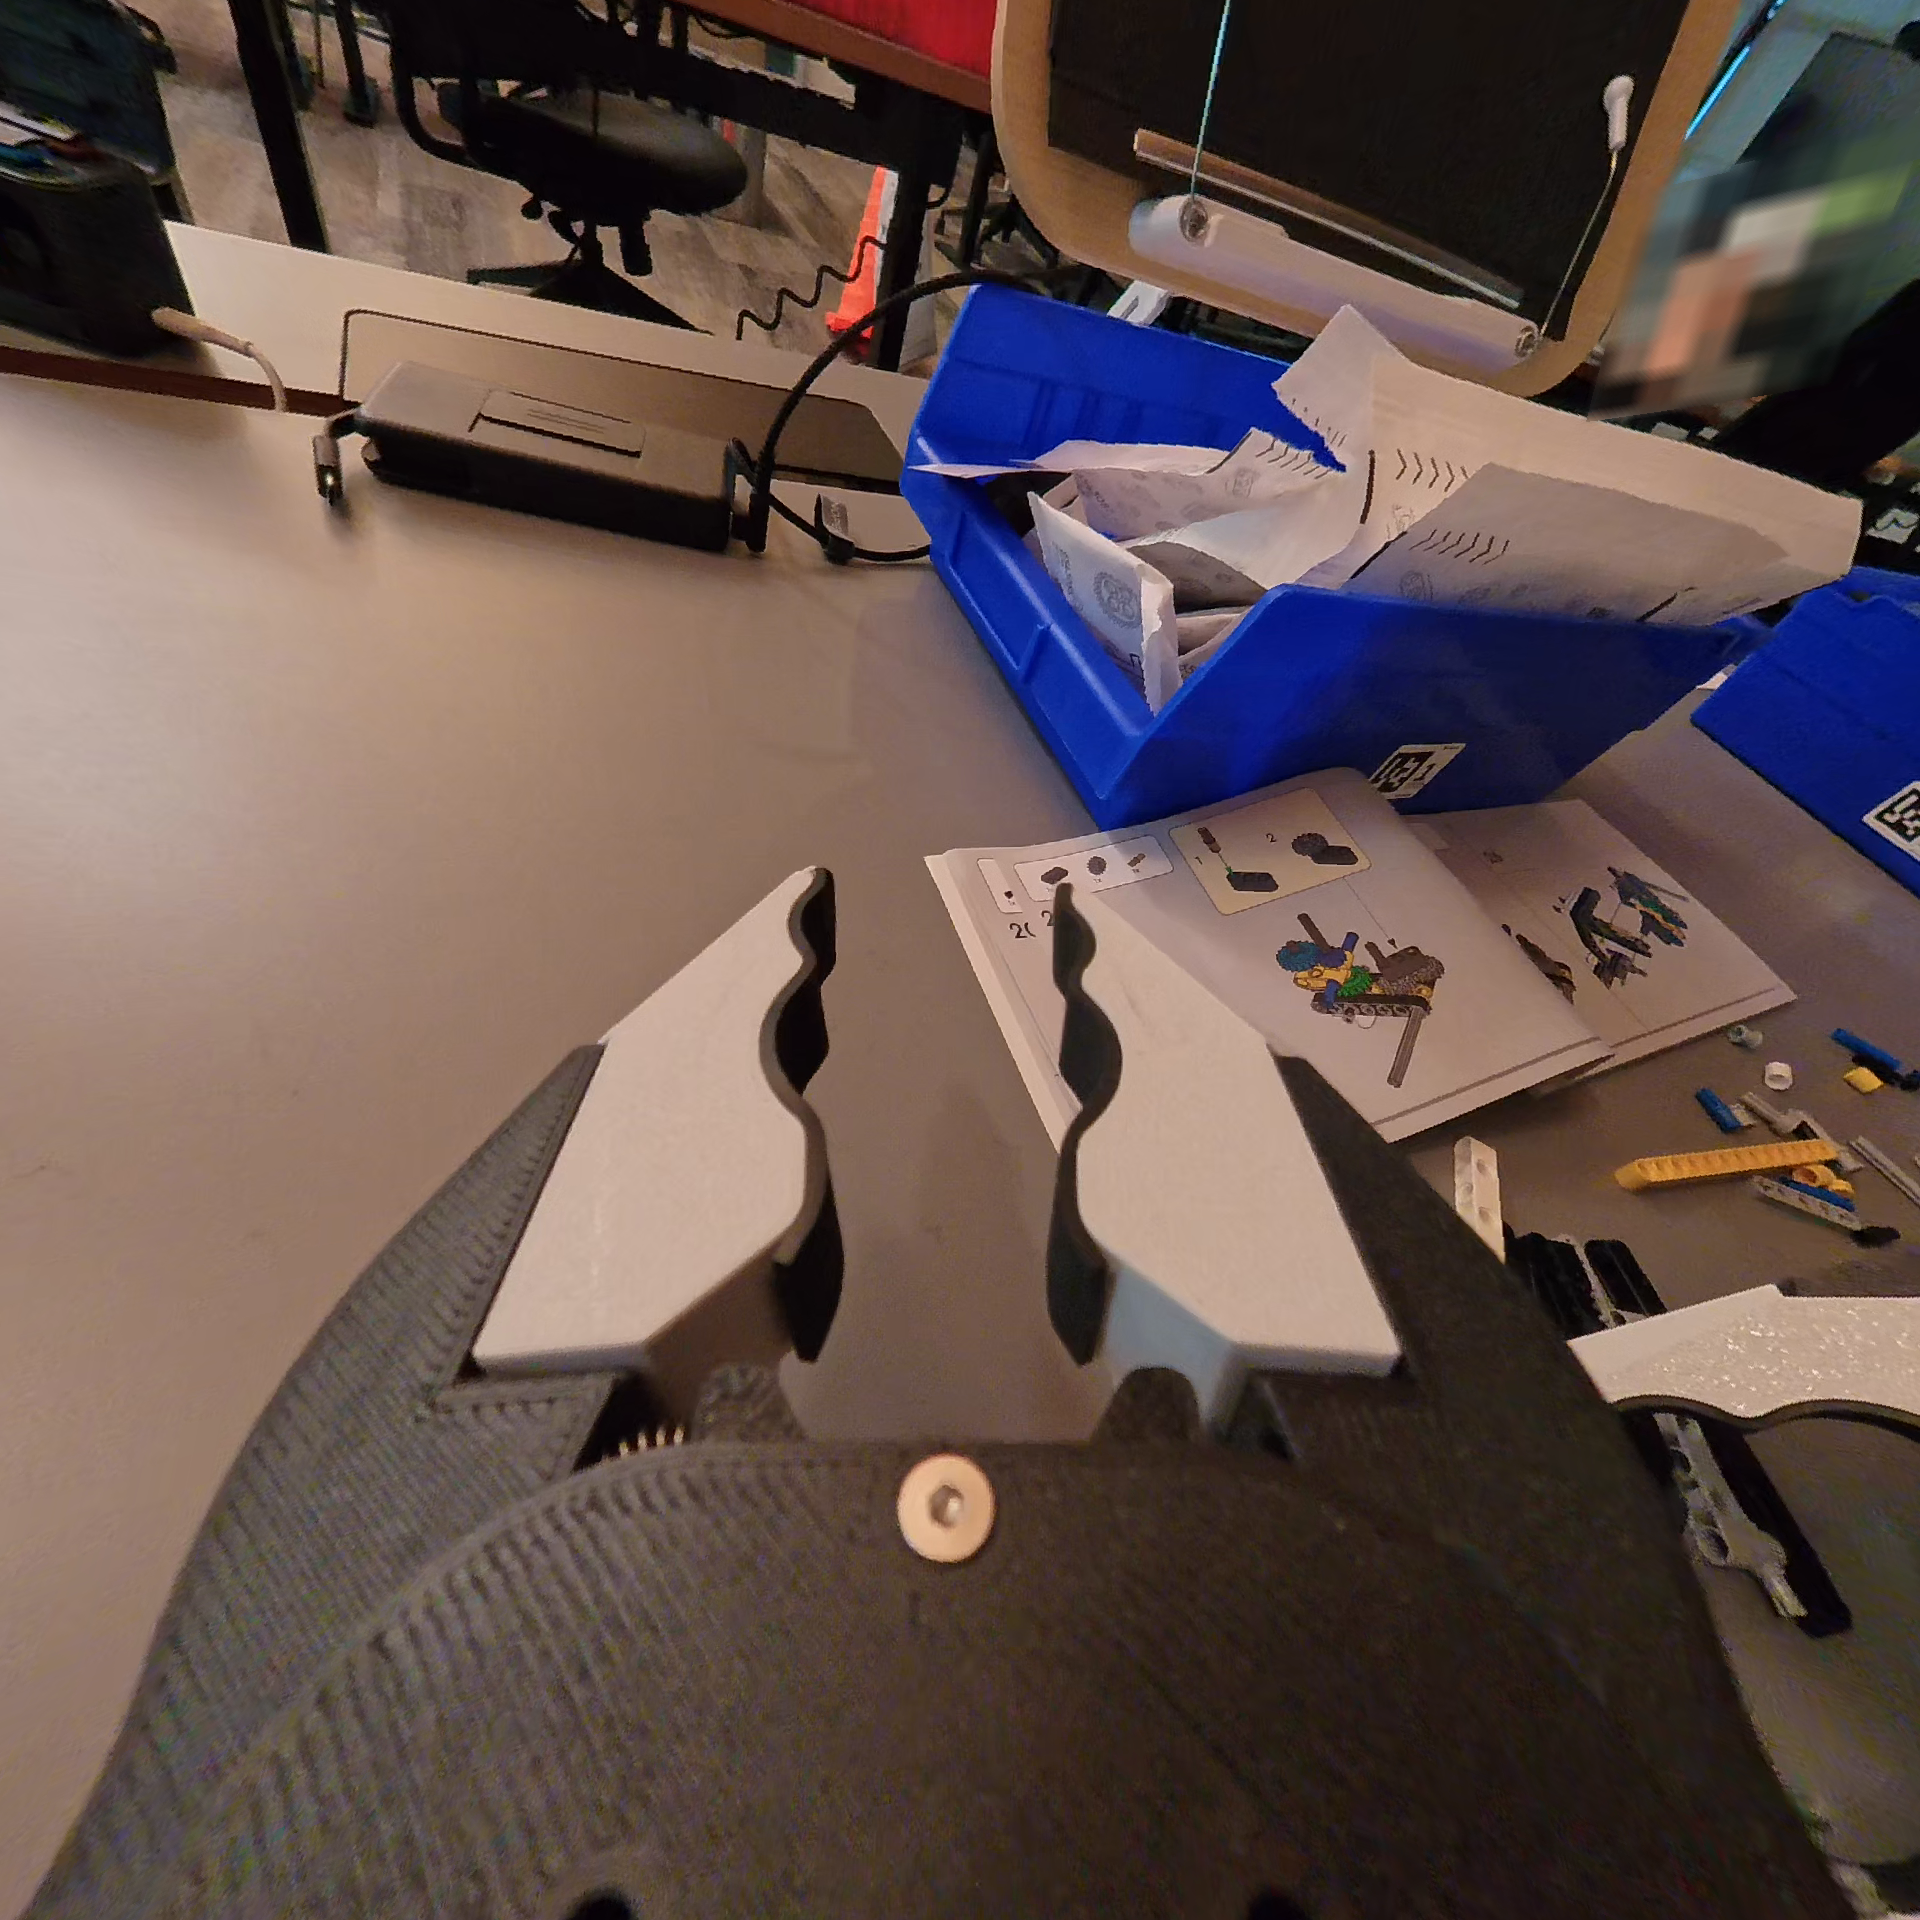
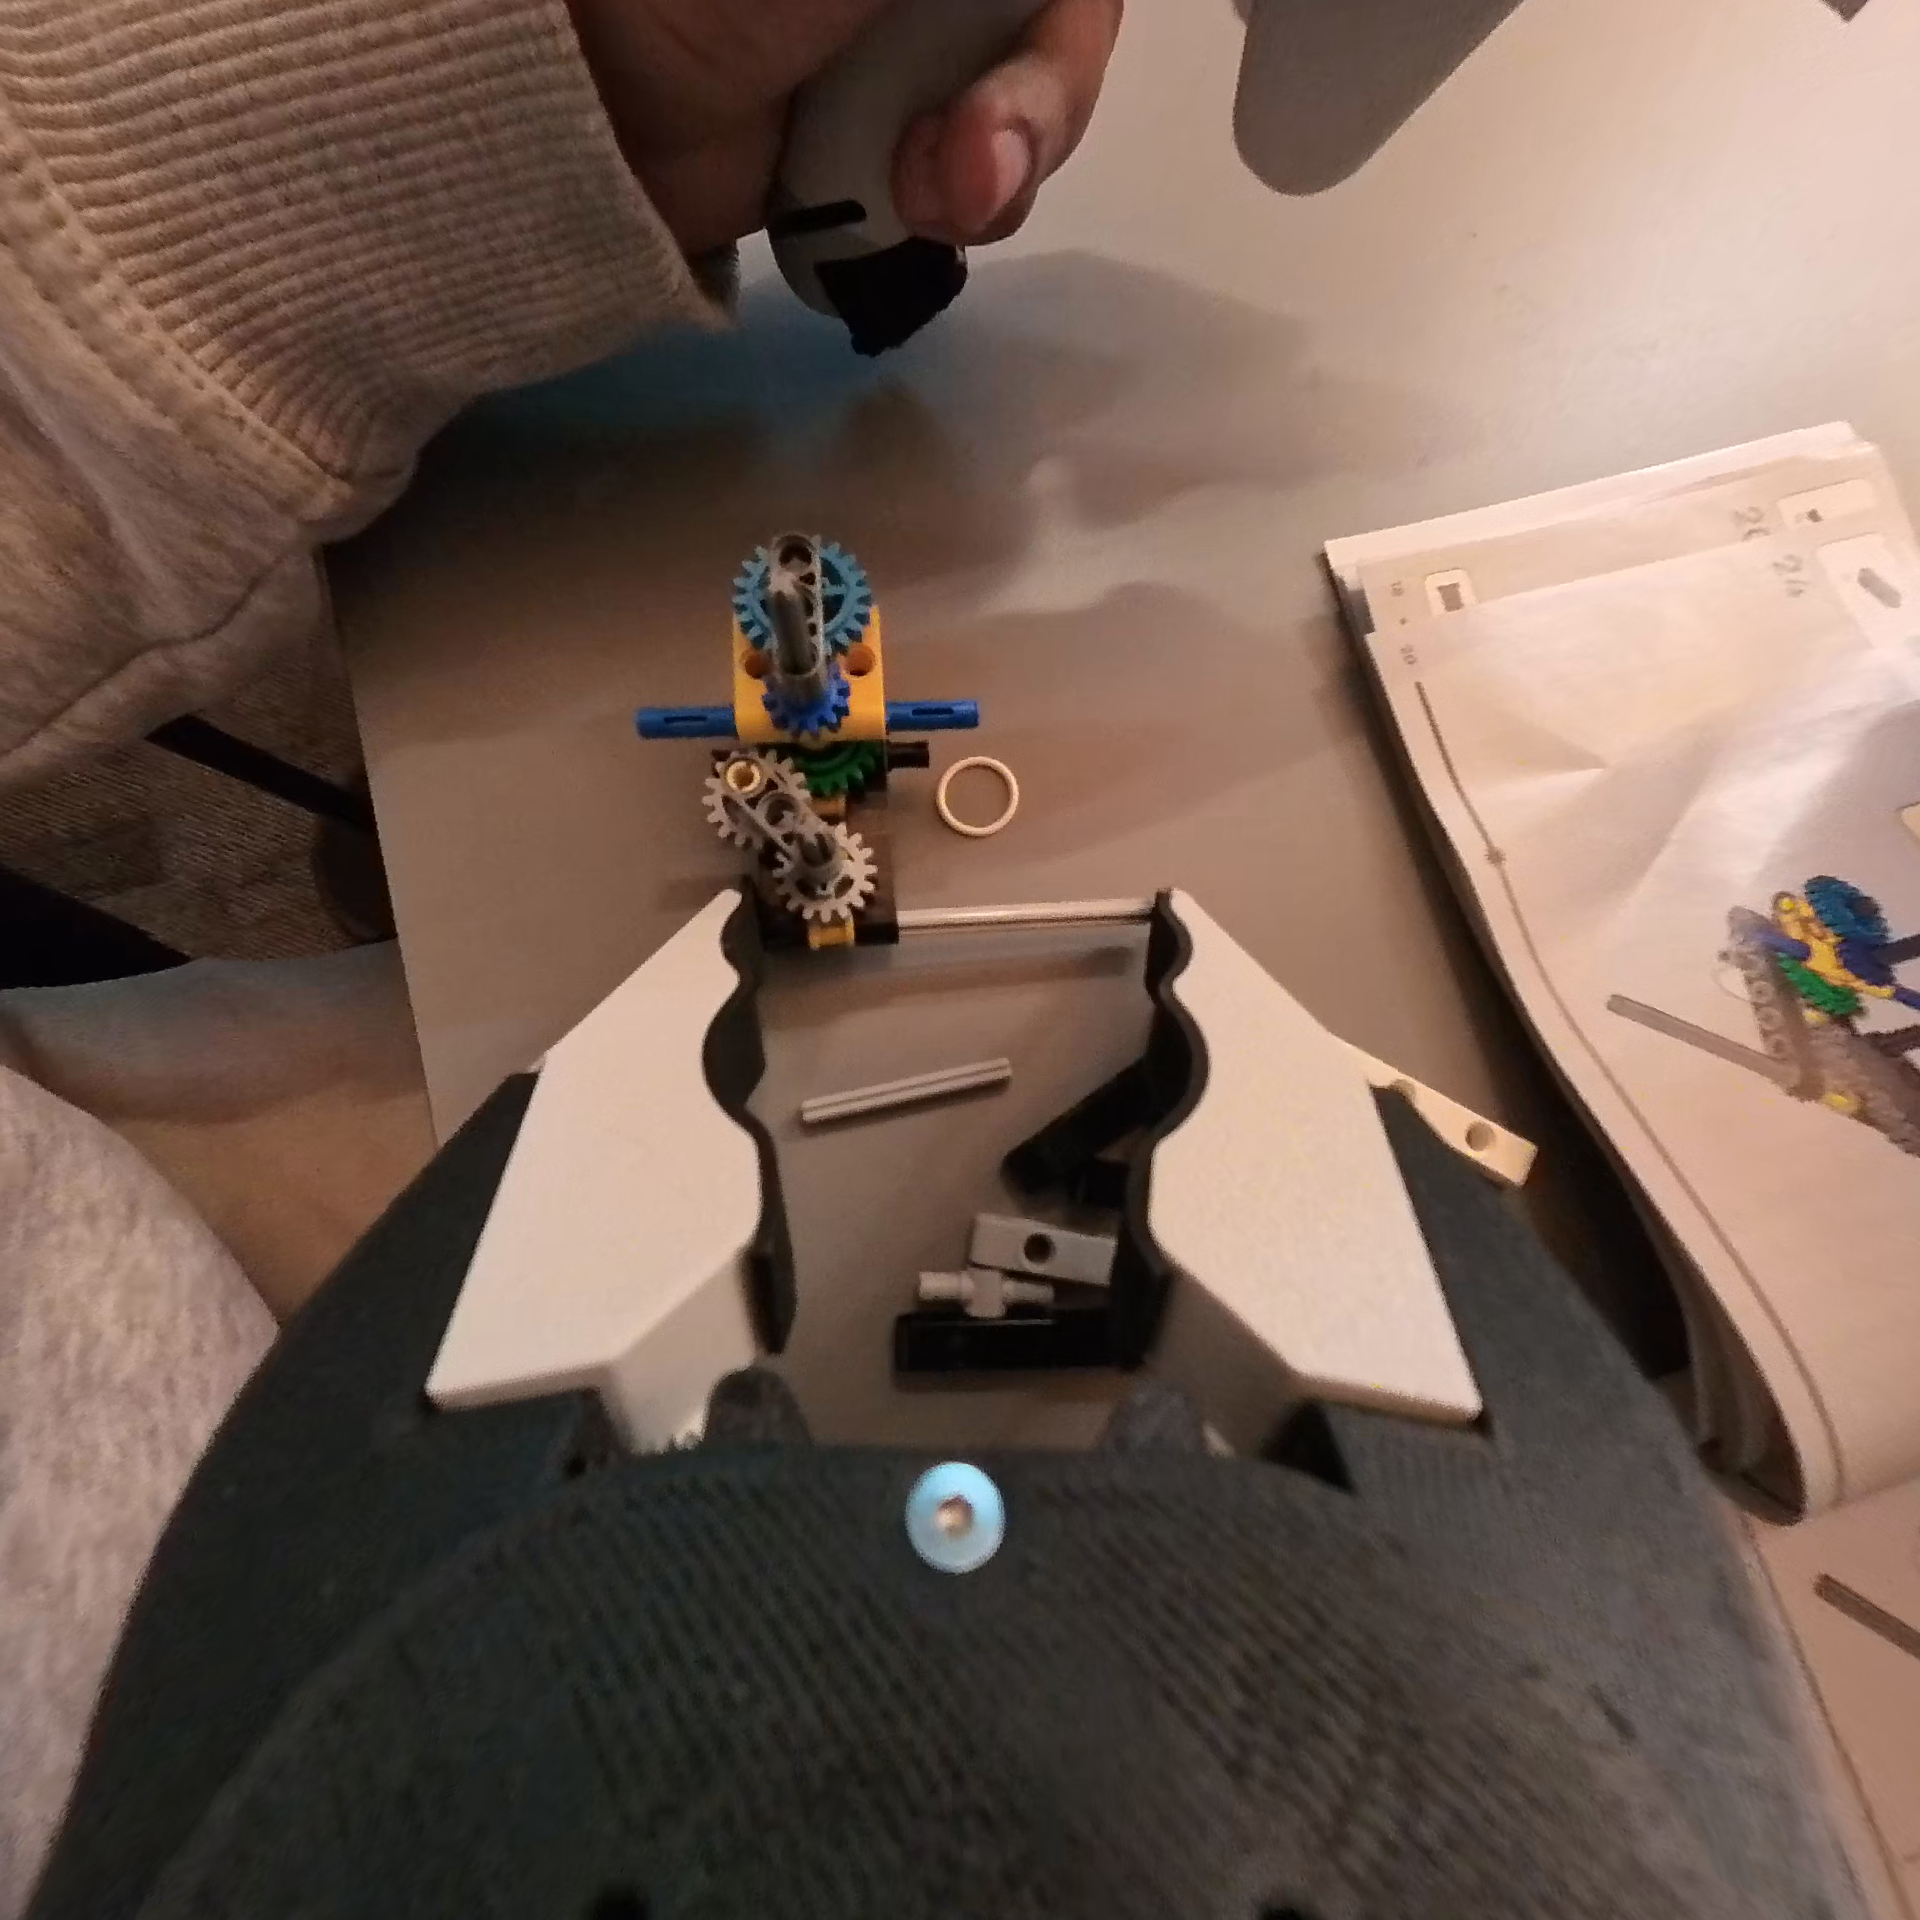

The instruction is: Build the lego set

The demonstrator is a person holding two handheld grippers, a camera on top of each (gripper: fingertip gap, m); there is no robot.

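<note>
In the right wrist view, a small lego gear assembly (image 2: pixel 805 727) with blue, grey and green gears on a yellow block lies on the table just beyond my right gripper (image 2: pixel 954 909). That gripper is open and empty above loose parts: a grey axle (image 2: pixel 904 1091), a black angled piece (image 2: pixel 1091 1132), a grey connector (image 2: pixel 1039 1247) and a black beam (image 2: pixel 997 1345). A tan ring (image 2: pixel 977 795) lies right of the assembly. My left gripper (image 1: pixel 943 899) is open and empty over bare table. The open instruction booklet (image 1: pixel 1351 956) lies to its right.
A blue bin (image 1: pixel 1299 665) stuffed with torn paper bags stands behind the booklet, another blue bin (image 1: pixel 1839 717) at right. Loose yellow, blue and grey pieces (image 1: pixel 1756 1153) lie right of the booklet. A black adapter (image 1: pixel 540 457) with cables lies at the back. A person's sleeve (image 2: pixel 208 312) is at left. The right tips stand about 4 cm off the grey axle (image 2: pixel 904 1091).
</note>
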